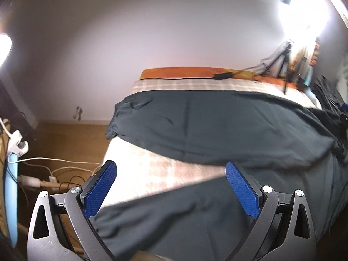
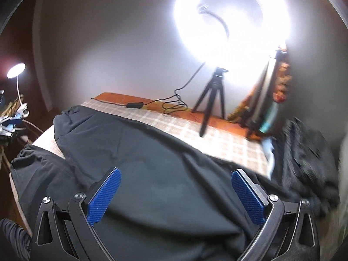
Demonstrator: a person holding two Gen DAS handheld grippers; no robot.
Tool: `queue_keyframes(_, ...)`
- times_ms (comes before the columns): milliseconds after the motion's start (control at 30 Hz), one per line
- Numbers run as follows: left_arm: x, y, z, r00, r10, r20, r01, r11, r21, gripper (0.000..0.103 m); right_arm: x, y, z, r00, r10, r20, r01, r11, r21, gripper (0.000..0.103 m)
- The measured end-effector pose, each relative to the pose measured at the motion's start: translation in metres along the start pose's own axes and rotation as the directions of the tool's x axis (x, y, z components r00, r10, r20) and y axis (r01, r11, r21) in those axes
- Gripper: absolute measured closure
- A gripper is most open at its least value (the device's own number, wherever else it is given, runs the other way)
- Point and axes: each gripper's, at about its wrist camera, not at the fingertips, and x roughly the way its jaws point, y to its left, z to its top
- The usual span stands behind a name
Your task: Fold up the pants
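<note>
Dark grey-black pants lie spread on a bed with a pale checked cover, both legs stretched toward the left, with a gap of bedcover between them. My left gripper is open and empty, hovering over the near leg close to its cuff. In the right wrist view the pants fill the lower frame. My right gripper is open and empty, just above the upper part of the pants.
A ring light on a small black tripod stands on the bed's far side, its cable and adapter beside it. A pile of dark clothes lies at the right. Floor with cables and a clip lamp is left.
</note>
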Motion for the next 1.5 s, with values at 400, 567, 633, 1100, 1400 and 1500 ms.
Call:
queue_keyframes(400, 0.092, 0.026, 0.055, 0.993, -0.044, -0.108, 0.030, 0.991, -0.131, 0.003, 0.151, -0.010, 0.048, 0.975, 0.114, -0.189, -0.132, 0.988, -0.083, 0.002)
queue_keyframes(567, 0.123, 0.027, 0.069, 0.988, -0.083, -0.127, 0.059, 0.982, -0.180, 0.003, 0.193, -0.012, 0.045, 0.956, 0.127, -0.265, -0.154, 0.985, -0.083, 0.005)
queue_keyframes(633, 0.134, 0.030, 0.072, 0.986, -0.098, -0.131, 0.069, 0.975, -0.210, 0.003, 0.203, -0.013, 0.042, 0.949, 0.136, -0.285, -0.164, 0.983, -0.077, 0.007)
queue_keyframes(1100, 0.184, 0.063, 0.077, 0.969, -0.204, -0.138, 0.115, 0.872, -0.477, 0.003, 0.183, 0.000, 0.033, 0.931, 0.244, -0.270, -0.263, 0.964, -0.034, 0.100)
queue_keyframes(1400, 0.187, 0.079, 0.089, 0.966, -0.240, -0.091, 0.141, 0.792, -0.594, 0.003, 0.107, 0.040, 0.014, 0.950, 0.252, -0.186, -0.284, 0.944, -0.169, 0.103)
queue_keyframes(1500, 0.179, 0.083, 0.092, 0.968, -0.245, -0.045, 0.165, 0.765, -0.622, 0.003, 0.093, 0.052, -0.003, 0.943, 0.257, -0.213, -0.302, 0.928, -0.217, 0.103)
